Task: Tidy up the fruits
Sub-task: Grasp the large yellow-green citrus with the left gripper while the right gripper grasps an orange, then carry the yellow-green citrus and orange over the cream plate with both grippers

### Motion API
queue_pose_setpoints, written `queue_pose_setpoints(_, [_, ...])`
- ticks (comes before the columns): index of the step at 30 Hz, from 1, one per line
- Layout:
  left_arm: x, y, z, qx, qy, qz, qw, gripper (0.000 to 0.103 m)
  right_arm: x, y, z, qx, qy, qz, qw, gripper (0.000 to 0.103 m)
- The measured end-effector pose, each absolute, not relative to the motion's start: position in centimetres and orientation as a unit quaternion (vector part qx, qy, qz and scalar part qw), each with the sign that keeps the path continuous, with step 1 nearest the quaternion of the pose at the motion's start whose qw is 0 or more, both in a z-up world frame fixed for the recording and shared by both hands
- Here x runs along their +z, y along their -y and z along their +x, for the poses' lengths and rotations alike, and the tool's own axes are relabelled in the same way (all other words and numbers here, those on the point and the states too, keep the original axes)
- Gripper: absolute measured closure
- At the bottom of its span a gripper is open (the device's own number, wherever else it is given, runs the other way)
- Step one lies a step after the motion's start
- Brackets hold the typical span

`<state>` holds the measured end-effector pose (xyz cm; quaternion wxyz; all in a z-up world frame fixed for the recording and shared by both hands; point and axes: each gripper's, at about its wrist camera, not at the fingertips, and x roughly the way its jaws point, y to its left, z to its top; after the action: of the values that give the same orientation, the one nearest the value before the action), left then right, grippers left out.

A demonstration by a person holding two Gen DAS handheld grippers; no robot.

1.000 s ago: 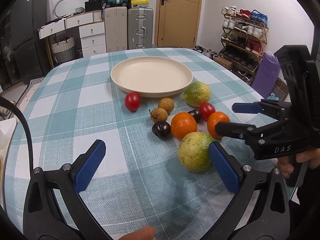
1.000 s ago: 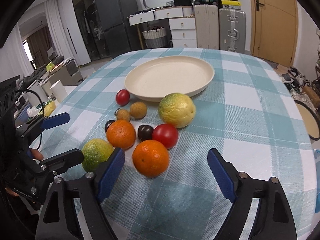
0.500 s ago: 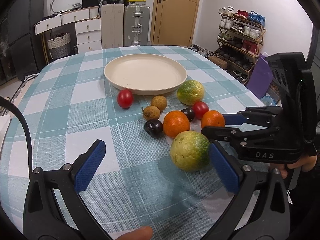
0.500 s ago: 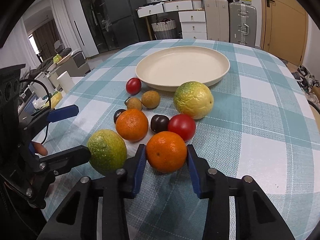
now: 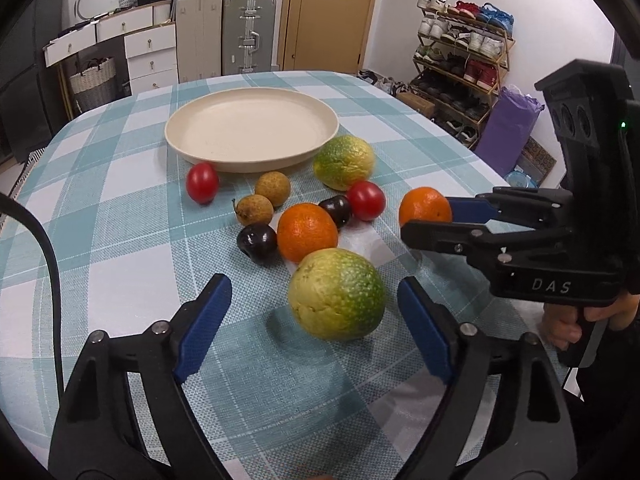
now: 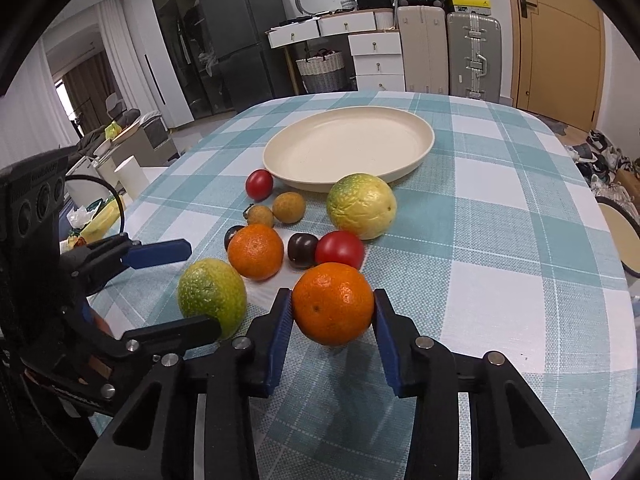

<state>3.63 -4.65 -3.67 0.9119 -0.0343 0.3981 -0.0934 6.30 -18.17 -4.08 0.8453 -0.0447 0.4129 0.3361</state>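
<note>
Two fruits concern you: your right gripper (image 6: 333, 320) is clamped on an orange (image 6: 333, 303), firm, light, round, best held across its middle. Your left gripper (image 5: 316, 320), pitched downward, has just been closing around the green-yellow citrus (image 5: 337, 294) on the tablecloth (image 5: 120, 216); its pads seemingly aren't touching yet.

Right claw (image 6: 333, 312): angled downward, both blue pads clamped on an orange (image 6: 333, 303), handle gripped by a hand (image 5: 592, 320). Left claw (image 5: 316, 320): angled downward, jaws spread and just closing inward, pads clear of the green-yellow fruit (image 5: 337, 293) between them.
</note>
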Motion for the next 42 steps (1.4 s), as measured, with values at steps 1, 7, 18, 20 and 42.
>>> queue_pose_setpoints(1, [-3.8,4.8,3.7,-0.096,-0.402,-0.034,0.910,0.025,-4.1,18.3,6.3,0.335,-0.412,-0.044,0.846,0.063])
queue_pose_setpoints(7, [-4.0,5.0,4.0,-0.113,-0.410,-0.039,0.904,0.039,-4.1,18.4,6.4,0.334,-0.413,-0.043,0.846,0.063])
queue_pose_setpoints(18, [-4.1,5.0,4.1,-0.129,-0.414,-0.053,0.900,0.055,-4.4,18.0,6.1,0.336,-0.411,-0.052,0.846,0.063])
queue_pose_setpoints(20, [-3.9,4.8,4.0,-0.126,-0.411,-0.056,0.901,0.055,-4.4,17.9,6.0,0.338,-0.411,-0.052,0.845,0.063])
queue_pose_setpoints(42, [-3.1,2.9,3.3,-0.110,-0.386,-0.062,0.914,0.056,-4.3,16.8,5.5,0.346,-0.402,-0.063,0.845,0.063])
